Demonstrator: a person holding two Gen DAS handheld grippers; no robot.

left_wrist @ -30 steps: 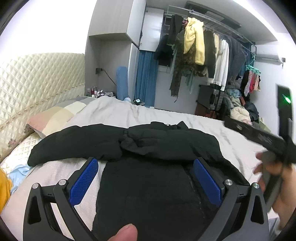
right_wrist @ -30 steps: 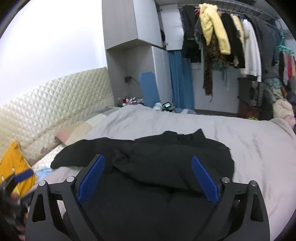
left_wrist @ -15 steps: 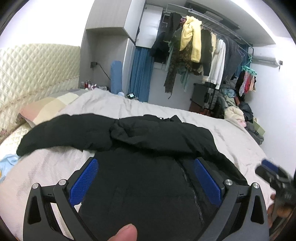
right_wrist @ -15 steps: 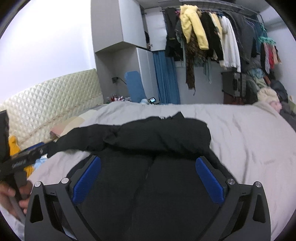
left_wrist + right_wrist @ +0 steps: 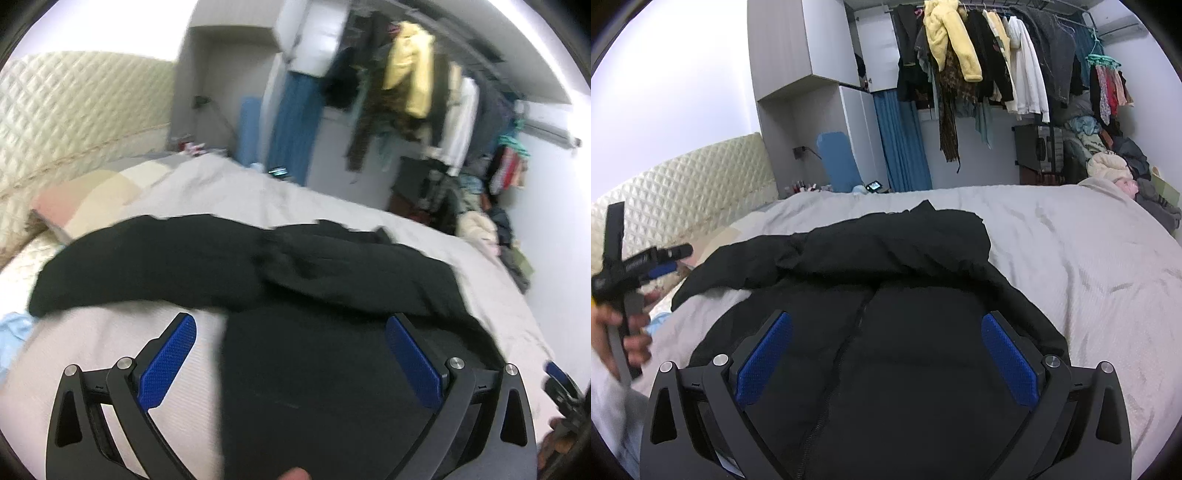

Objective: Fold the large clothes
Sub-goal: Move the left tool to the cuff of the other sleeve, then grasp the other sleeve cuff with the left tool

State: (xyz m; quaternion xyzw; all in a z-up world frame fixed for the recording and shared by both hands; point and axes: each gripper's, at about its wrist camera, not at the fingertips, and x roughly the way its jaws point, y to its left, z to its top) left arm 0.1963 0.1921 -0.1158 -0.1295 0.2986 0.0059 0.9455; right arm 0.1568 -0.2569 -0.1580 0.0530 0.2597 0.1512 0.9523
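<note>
A large black padded jacket [image 5: 314, 295] lies on the bed, zip up, one sleeve folded across the chest and the other stretched out to the left [image 5: 129, 266]. It also shows in the right wrist view [image 5: 894, 295]. My left gripper [image 5: 291, 358] is open and empty, above the jacket's lower left part. My right gripper [image 5: 886, 354] is open and empty, above the jacket's lower middle by the zip [image 5: 846, 354]. The left gripper shows at the left edge of the right wrist view [image 5: 639, 266], held in a hand.
The bed has a light grey cover [image 5: 1071, 258] and a quilted cream headboard [image 5: 74, 122]. Pillows [image 5: 92, 192] lie at the head. A rail of hanging clothes [image 5: 997, 74] and a clothes pile [image 5: 1119, 166] stand beyond the bed. A light blue cloth [image 5: 14, 328] lies at the left.
The left view has swung left and is blurred by motion. The right gripper has come lower and closer over the jacket. Both stay open and empty.
</note>
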